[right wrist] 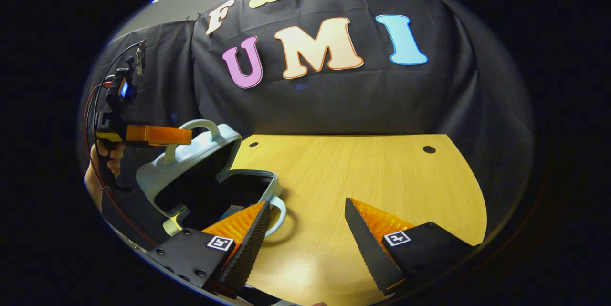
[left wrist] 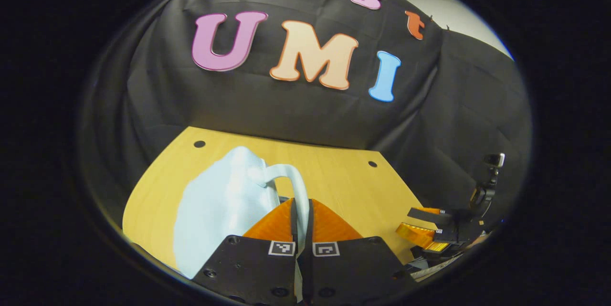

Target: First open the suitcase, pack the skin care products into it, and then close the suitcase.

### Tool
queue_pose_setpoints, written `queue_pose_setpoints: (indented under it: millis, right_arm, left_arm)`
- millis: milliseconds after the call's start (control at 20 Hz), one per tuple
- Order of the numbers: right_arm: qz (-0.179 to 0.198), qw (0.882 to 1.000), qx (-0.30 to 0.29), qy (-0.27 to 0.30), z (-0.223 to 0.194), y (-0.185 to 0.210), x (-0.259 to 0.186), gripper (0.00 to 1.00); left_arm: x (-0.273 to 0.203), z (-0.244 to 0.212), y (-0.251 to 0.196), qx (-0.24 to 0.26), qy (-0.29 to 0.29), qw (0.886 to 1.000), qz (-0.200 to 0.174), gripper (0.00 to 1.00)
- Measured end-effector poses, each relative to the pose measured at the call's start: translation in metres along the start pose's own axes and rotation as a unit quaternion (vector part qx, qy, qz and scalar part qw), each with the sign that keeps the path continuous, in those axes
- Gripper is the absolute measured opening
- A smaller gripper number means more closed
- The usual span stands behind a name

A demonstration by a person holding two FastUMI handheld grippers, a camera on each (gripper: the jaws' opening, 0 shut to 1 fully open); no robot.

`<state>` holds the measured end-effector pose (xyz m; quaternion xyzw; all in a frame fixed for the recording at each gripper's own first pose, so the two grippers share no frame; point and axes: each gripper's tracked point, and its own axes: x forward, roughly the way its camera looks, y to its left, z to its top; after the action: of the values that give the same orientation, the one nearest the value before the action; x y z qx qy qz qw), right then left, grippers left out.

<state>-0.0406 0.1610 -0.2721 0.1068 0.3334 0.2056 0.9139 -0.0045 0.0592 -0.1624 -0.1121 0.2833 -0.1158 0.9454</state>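
The pale blue suitcase (right wrist: 191, 158) stands open at the left of the wooden table (right wrist: 363, 177). Its lid (left wrist: 224, 201) is raised and tilted back. My left gripper (left wrist: 300, 208) is shut on the lid's white handle (left wrist: 293, 177); in the right gripper view that left gripper (right wrist: 187, 136) reaches in from the left, held by a hand (right wrist: 102, 163). The lower shell (right wrist: 248, 179) lies on the table with a dark lining, and I cannot make out its contents. My right gripper (right wrist: 308, 213) hovers open just right of the shell, nothing between its fingers.
The lower shell has its own white handle (right wrist: 282, 210) pointing toward my right gripper. In the left gripper view the right gripper (left wrist: 429, 232) sits off the table's right edge. Black cloth walls close the back and sides.
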Motion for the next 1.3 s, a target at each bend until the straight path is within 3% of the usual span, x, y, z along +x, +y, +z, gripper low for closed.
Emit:
queue_pose_setpoints:
  millis: [300, 550, 600, 750, 850, 1000, 1050, 1150, 1300]
  right_arm:
    - [-0.005, 1.000, -0.004, 0.002, 0.000, -0.025, -0.010, 0.98]
    - [0.009, 1.000, -0.017, -0.002, 0.006, -0.043, -0.021, 0.98]
    - [0.012, 1.000, -0.018, -0.009, 0.011, -0.045, -0.024, 0.98]
    - [-0.002, 0.998, -0.034, -0.056, 0.046, -0.053, -0.032, 0.98]
    - [-0.017, 0.993, -0.044, -0.107, 0.080, -0.053, -0.041, 0.98]
    - [-0.041, 0.978, -0.047, -0.199, 0.139, -0.041, -0.061, 0.98]
    - [-0.050, 0.973, -0.047, -0.222, 0.155, -0.037, -0.067, 0.98]
    - [-0.062, 0.966, -0.047, -0.245, 0.173, -0.026, -0.073, 0.97]
    - [-0.077, 0.956, -0.054, -0.277, 0.201, -0.009, -0.083, 0.94]
  left_arm:
    - [0.032, -0.055, -0.032, 0.027, 0.061, 0.998, -0.003, 0.00]
    - [0.050, -0.087, -0.045, 0.052, 0.079, 0.994, 0.048, 0.02]
    - [0.051, -0.086, -0.053, 0.049, 0.065, 0.995, 0.054, 0.08]
    - [0.042, -0.058, -0.073, 0.047, -0.003, 0.996, 0.080, 0.62]
    - [0.027, -0.034, -0.073, 0.057, -0.057, 0.990, 0.116, 1.00]
    - [0.004, 0.014, -0.071, 0.082, -0.132, 0.977, 0.146, 0.94]
    - [-0.006, 0.031, -0.062, 0.088, -0.157, 0.968, 0.172, 0.94]
    - [-0.020, 0.058, -0.058, 0.101, -0.185, 0.960, 0.183, 0.96]
    - [-0.030, 0.082, -0.060, 0.115, -0.207, 0.957, 0.169, 0.97]
